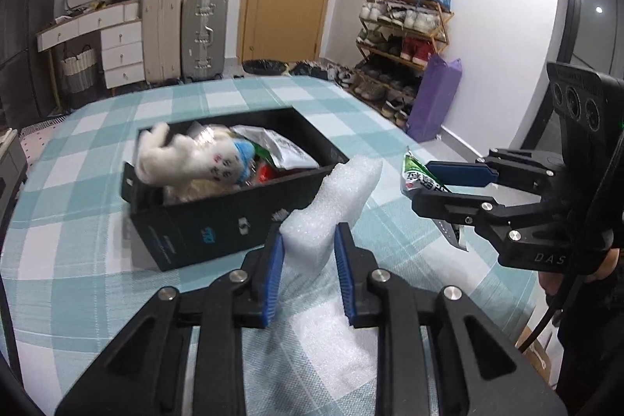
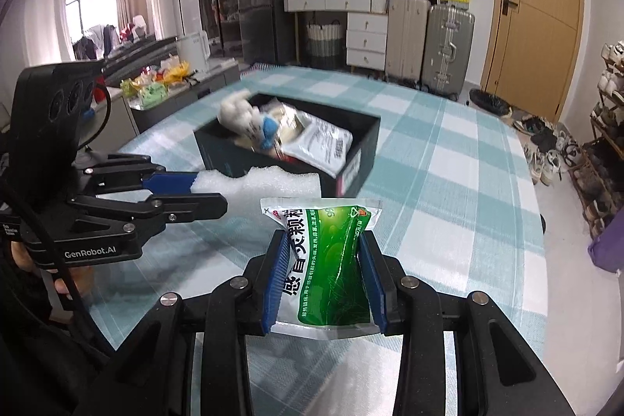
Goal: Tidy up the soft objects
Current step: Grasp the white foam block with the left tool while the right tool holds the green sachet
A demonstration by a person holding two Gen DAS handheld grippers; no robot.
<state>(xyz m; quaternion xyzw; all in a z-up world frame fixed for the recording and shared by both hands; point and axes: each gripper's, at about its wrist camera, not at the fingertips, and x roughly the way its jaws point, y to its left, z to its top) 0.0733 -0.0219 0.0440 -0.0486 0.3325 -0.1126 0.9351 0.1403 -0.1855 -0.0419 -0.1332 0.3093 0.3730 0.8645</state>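
At bottom centre, the left gripper [image 1: 308,268] is clamped on a white foam block [image 1: 331,205]; the right gripper [image 2: 325,283] pinches a green sachet [image 2: 327,260]. Beyond, mid-frame on the checked tablecloth [image 1: 78,260], a black box [image 1: 218,221] holds a plush toy [image 1: 183,158] and packets. Suitcases [image 1: 183,34] line the far wall.

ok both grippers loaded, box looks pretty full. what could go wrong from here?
1. The black box is crowded: the plush toy already pokes above its rim, so the white foam piece may not seat.
2. The left gripper holds the foam by one end; it could flex or slip.
3. The right gripper buckles the green sachet, which may squirt out.
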